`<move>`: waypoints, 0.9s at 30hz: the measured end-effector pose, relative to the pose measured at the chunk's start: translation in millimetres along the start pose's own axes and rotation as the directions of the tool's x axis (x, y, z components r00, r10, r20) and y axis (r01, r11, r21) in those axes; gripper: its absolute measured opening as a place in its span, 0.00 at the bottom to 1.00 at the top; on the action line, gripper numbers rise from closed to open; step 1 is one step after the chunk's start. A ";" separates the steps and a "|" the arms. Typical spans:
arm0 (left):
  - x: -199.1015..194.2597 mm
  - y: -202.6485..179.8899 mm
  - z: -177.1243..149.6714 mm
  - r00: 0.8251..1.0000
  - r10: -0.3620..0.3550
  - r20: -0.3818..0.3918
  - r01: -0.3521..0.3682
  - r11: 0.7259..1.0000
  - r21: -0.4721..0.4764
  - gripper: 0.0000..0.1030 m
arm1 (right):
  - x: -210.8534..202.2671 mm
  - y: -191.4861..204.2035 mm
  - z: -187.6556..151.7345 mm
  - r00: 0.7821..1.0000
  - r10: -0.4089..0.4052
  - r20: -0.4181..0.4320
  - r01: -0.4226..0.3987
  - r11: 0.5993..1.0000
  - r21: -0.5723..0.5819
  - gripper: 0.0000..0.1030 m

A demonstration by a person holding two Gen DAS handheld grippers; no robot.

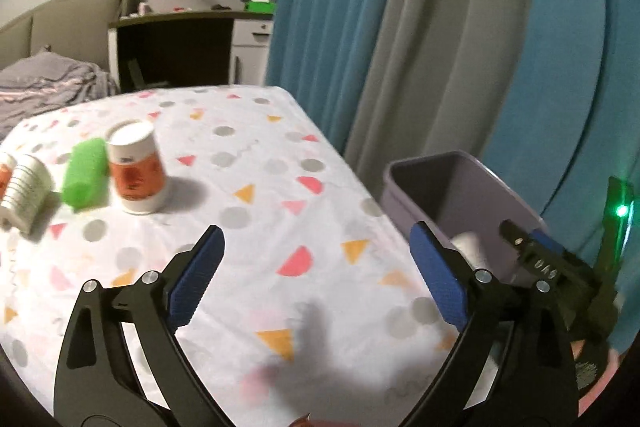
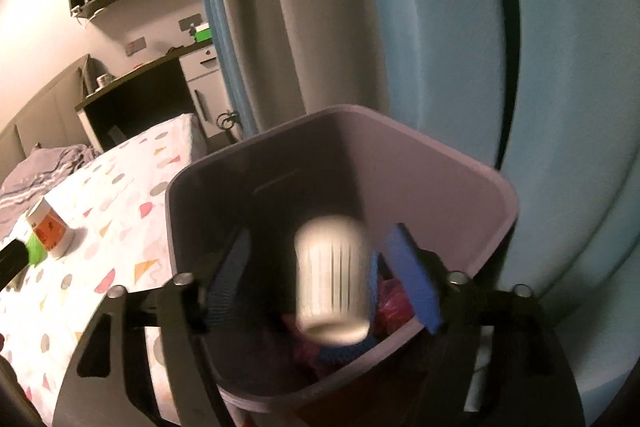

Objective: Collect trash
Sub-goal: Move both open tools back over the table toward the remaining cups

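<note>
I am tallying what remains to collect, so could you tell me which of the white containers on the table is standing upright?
The white jar with the orange label, right of the green object, stands upright. The ribbed white cup at the left edge lies on its side.

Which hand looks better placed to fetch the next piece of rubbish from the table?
Left. The left gripper is open and empty above the table, facing the orange-labelled jar; the right gripper is over the bin, white cup between its fingers.

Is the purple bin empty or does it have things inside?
Not empty. The purple bin holds red and blue items at the bottom, and a white cup is inside its rim.
</note>
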State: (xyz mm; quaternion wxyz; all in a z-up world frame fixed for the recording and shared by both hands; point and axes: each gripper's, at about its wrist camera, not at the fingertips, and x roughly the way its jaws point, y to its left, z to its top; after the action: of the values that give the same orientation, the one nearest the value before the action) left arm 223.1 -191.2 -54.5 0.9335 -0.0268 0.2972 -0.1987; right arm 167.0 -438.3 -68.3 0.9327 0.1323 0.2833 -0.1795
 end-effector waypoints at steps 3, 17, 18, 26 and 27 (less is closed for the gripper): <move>-7.0 6.0 -1.5 0.999 0.037 0.008 -0.037 0.999 0.011 0.90 | -17.7 2.8 9.1 0.999 0.002 0.038 -0.002 1.000 0.004 0.70; -61.1 37.1 -10.5 0.991 0.112 0.071 -0.113 0.993 0.016 0.90 | -107.5 68.9 1.9 0.968 0.163 0.188 -0.150 0.985 -0.085 0.82; -66.8 44.7 -12.1 0.990 0.123 0.072 -0.124 0.992 0.008 0.90 | -107.8 73.5 0.0 0.968 0.170 0.185 -0.155 0.984 -0.090 0.82; -101.3 96.7 -20.8 0.975 0.204 0.088 -0.201 0.979 -0.045 0.90 | -112.8 123.6 -13.0 0.961 0.236 0.143 -0.218 0.967 -0.136 0.82; -104.9 105.0 -23.0 0.972 0.220 0.087 -0.216 0.975 -0.048 0.90 | -113.7 129.7 -15.5 0.960 0.244 0.138 -0.224 0.964 -0.144 0.82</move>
State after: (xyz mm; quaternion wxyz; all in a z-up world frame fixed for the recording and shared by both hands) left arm 169.3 -52.4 -33.9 0.9616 -0.0211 0.2591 -0.0878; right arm 124.6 -286.5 3.6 0.9731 0.0909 0.2035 -0.0589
